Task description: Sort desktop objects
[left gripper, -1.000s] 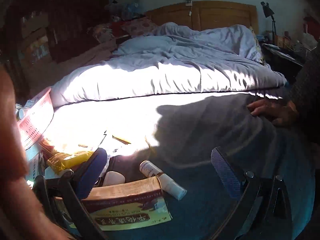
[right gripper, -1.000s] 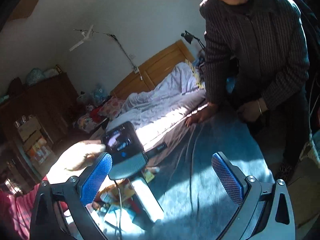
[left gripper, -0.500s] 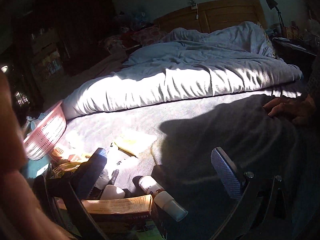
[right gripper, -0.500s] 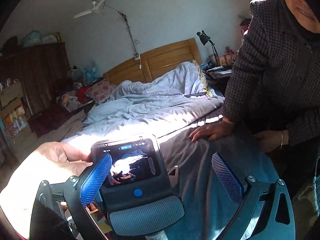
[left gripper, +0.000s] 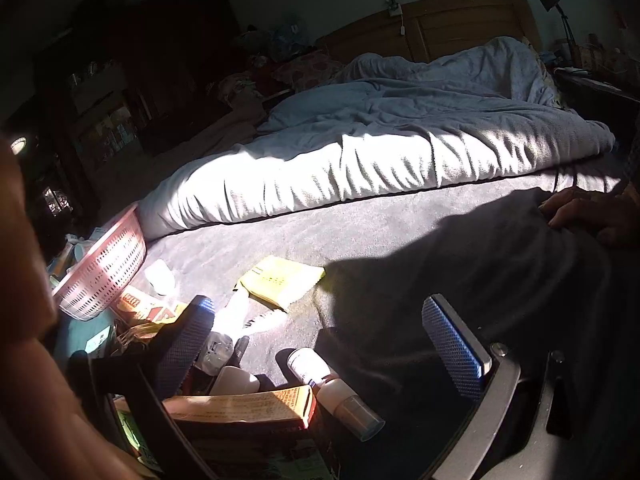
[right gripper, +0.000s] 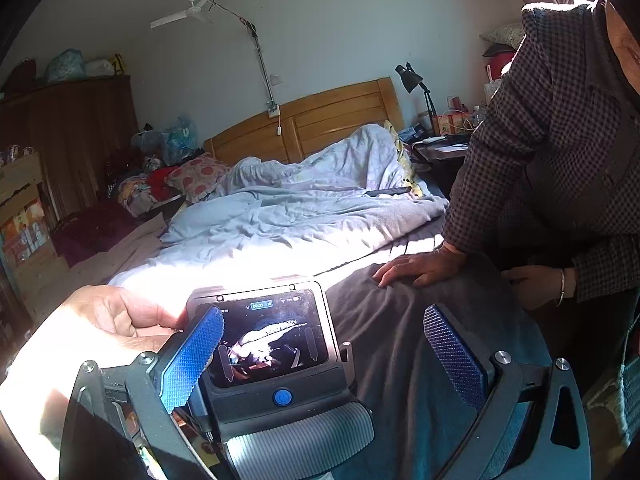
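Note:
My left gripper (left gripper: 320,356) is open above a clutter of small items on a grey blanket (left gripper: 400,232): a white bottle with a clear cap (left gripper: 332,390), a tan box with red print (left gripper: 240,406), a small white jar (left gripper: 234,380) and a yellow packet (left gripper: 280,280). A pink mesh basket (left gripper: 104,272) stands at the left. My right gripper (right gripper: 320,356) is open and empty, high above the bed, right behind the left gripper's body and screen (right gripper: 272,340), which a hand (right gripper: 112,316) holds.
A rumpled blue-grey duvet (left gripper: 380,152) covers the far half of the bed. A person in a checked jacket (right gripper: 560,140) leans in from the right, one hand (right gripper: 420,268) flat on the blanket. A wooden headboard (right gripper: 312,120) and dark cabinets (right gripper: 68,128) stand behind.
The left gripper has tilted and drawn back, bringing the basket and yellow packet into fuller view. The right gripper has swung down, now level behind the left gripper.

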Available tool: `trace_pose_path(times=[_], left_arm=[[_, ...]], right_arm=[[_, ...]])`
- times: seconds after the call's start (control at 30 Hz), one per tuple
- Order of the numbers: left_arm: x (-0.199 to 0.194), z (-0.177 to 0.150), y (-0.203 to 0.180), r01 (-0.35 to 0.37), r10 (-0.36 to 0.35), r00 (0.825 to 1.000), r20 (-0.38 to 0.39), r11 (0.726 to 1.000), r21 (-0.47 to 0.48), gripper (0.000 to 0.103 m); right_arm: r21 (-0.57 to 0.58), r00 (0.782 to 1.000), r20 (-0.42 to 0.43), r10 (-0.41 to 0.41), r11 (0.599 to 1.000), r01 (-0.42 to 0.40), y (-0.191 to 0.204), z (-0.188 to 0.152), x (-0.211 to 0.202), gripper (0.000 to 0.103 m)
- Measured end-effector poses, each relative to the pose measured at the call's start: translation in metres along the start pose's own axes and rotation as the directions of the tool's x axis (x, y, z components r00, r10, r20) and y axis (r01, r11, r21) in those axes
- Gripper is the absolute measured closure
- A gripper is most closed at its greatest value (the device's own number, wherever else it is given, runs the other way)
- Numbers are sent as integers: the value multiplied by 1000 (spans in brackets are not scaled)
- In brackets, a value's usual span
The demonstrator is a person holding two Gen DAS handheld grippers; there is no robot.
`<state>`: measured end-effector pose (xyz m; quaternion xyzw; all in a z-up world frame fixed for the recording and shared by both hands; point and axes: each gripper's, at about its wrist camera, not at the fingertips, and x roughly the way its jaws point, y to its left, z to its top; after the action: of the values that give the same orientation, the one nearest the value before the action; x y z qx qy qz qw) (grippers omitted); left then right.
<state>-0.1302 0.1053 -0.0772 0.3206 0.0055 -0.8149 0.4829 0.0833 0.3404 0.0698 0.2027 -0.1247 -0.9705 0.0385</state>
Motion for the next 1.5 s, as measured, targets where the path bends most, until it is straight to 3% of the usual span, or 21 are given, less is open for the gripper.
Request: trace_pose_path(times=[0.43,0.57,0.67,0.8,0.93,1.03,1.13,1.2,1.3,1.33,1.37,1.5], left_arm=[[-4,6,-5,1,-1,1000,3,1000,0,0],[3,8,-4,21,-21,998,-59,1000,-5,0],[8,7,-2,56,-57,990,-130,998,-9,0],[8,1,2,114,-111,969,-220,993,0,0],[-12,-10,9,199,-181,957,-225,978,59,0],[-35,-17,19,285,-253,937,-240,952,109,0],[-58,-25,31,380,-322,891,-321,915,136,0],[-74,-34,40,449,-369,851,-373,880,155,0],[-105,-53,54,554,-471,818,-329,799,234,0],[-113,-60,56,573,-490,813,-315,771,278,0],[-121,-65,57,572,-494,818,-296,756,318,0],[-148,-78,61,574,-505,819,-272,709,410,0]], right_arm=[[13,1000,-11,9,1000,-9,-8,2,4,0],[6,992,124,19,1000,-20,-14,3,-50,0],[39,986,164,15,999,-22,-35,-7,-103,0],[114,991,125,-42,993,27,-67,-33,-166,0],[210,997,33,-75,975,66,-98,-56,-205,0],[238,996,-7,-87,967,86,-107,-60,-229,0],[210,996,-25,-81,974,84,-106,-57,-243,0],[177,997,-34,-75,981,80,-104,-54,-249,0],[189,997,-56,-57,980,67,-104,-54,-261,0],[205,997,-63,-51,977,63,-106,-54,-264,0],[211,996,-68,-51,975,64,-105,-54,-267,0],[219,996,-67,-51,974,65,-109,-55,-285,0]])
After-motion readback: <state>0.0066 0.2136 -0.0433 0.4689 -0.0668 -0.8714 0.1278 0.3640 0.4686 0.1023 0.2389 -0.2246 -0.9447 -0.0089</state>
